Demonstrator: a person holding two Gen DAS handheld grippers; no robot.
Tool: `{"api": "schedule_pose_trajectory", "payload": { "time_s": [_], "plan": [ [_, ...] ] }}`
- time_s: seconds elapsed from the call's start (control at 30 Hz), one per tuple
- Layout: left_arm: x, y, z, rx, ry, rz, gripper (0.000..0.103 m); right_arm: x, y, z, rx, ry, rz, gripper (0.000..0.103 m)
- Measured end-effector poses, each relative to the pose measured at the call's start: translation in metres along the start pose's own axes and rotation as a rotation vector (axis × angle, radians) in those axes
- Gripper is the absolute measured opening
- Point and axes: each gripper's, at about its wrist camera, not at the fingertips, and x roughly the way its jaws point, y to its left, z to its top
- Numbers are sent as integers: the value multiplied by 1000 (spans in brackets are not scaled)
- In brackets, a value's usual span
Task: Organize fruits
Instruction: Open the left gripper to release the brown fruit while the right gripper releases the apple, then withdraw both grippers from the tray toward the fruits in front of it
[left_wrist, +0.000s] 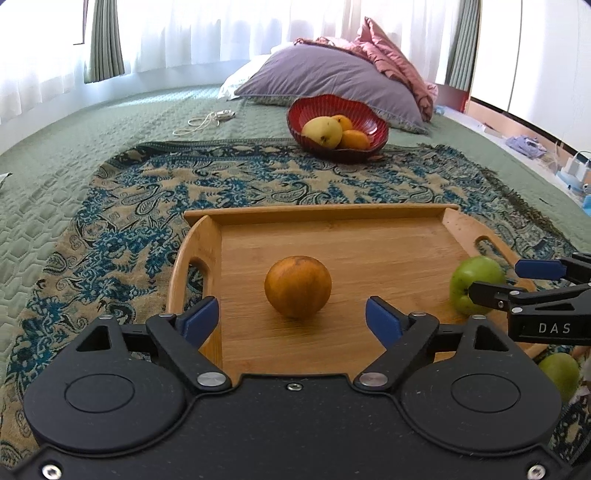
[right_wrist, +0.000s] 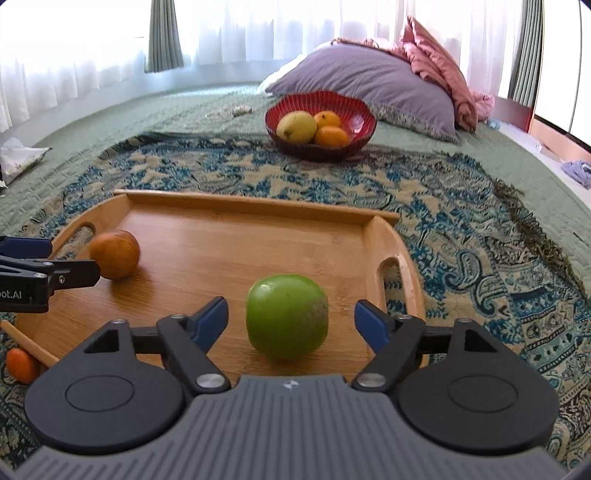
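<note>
We are in a bedroom at home: a bed spread with a green quilted coverlet (left_wrist: 110, 122) fills the view, with a purple pillow (left_wrist: 332, 74) and a rumpled pink blanket (left_wrist: 399, 62) at its far end. Behind them we see sheer white curtains (right_wrist: 92, 44) with green drapes (left_wrist: 103, 40) over bright windows. A paisley throw (right_wrist: 461, 221) lies across the coverlet.

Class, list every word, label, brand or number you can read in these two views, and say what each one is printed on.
"DAS" stands in white on the black body of the right gripper, seen at the right edge of the left wrist view.
"oot.AI", its start cut off by the picture's edge, stands in white on the black body of the left gripper, seen in the right wrist view.
Nothing else bears readable text; a small emblem on the grey housing carries no letters.
</note>
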Motion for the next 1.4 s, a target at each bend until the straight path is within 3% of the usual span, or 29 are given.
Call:
{"api": "schedule_pose_trajectory", "payload": {
  "time_s": [0.5,0.77,1.13,1.4],
  "plan": [
    [-50,-18,-27,56,-80,-25,92,-48,-3,-29,-38,-136,26,94],
    [-62,-31,-48,85,-94,-29,93,-64,3,-48,-89,-204,39,103],
    [-74,-40,-85,25,-116,-43,95,-74,3,-76,-69,-236,47,103],
    [-78,-50,-109,37,-132,-46,96,-80,-1,-98,-55,-270,52,103]
  ]
}}
